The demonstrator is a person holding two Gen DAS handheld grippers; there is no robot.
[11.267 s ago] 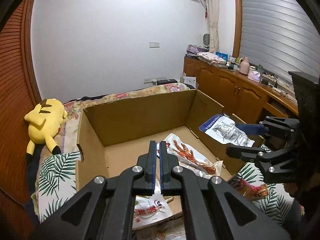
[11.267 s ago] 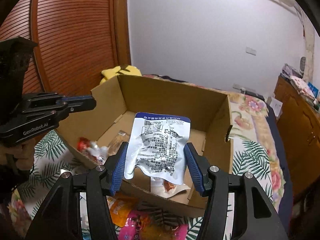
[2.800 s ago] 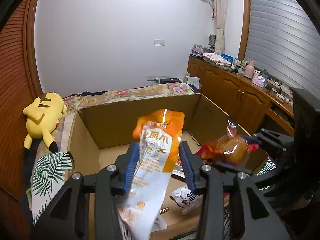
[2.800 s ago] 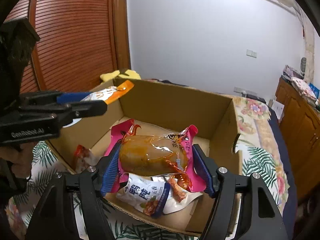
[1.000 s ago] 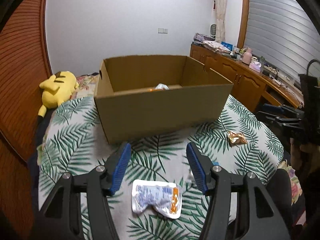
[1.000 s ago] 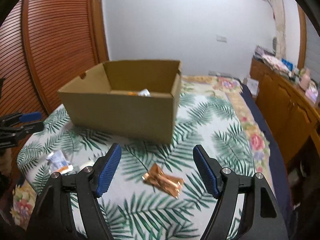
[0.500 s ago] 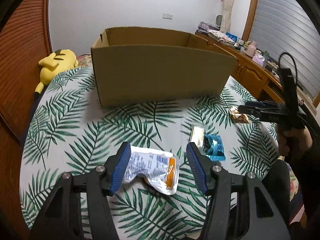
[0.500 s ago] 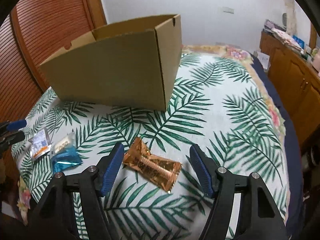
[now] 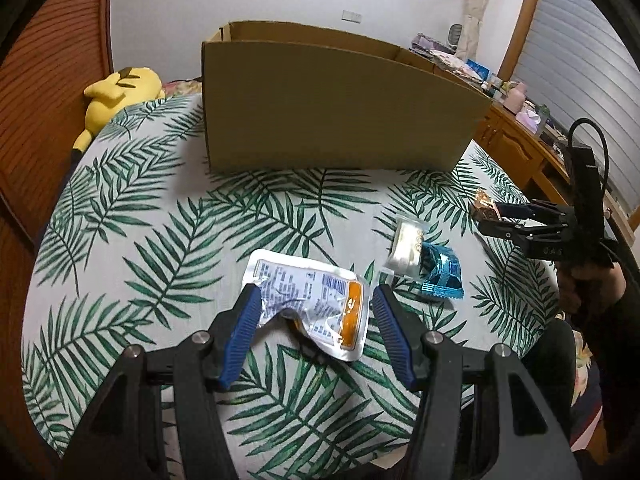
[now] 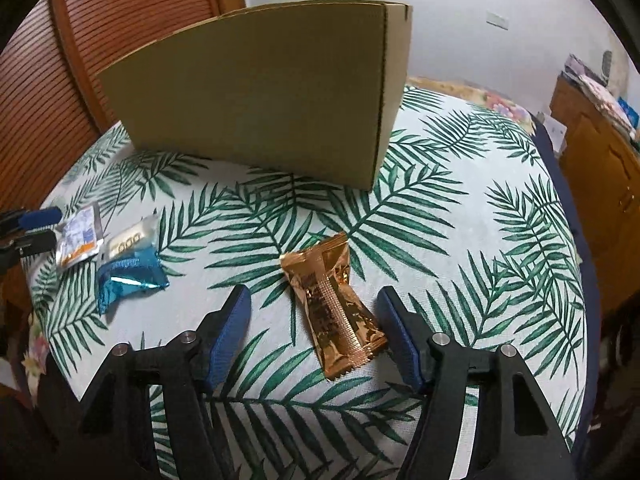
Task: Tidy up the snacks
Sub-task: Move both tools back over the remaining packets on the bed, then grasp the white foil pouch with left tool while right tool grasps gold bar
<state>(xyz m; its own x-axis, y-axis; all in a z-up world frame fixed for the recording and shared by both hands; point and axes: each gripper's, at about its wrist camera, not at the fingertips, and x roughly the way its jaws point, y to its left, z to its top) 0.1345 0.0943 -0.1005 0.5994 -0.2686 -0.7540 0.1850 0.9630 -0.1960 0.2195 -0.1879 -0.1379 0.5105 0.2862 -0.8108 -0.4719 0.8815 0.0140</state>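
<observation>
Crinkled copper-foil snack packet [image 10: 334, 306], serrated seam up, on palm-leaf cloth [image 10: 460, 240]

The cardboard box [image 9: 336, 108] walls off the bed [image 9: 132, 240] at twelve o'clock of both grippers. Between the box and the left gripper [image 9: 314, 304] the leaf-print cover lies bare. At two o'clock of it, a white packet [image 9: 406, 242] and a blue packet [image 9: 442, 274] lie touching. The strip between them and the gold packet [image 10: 334, 294] is bare.
</observation>
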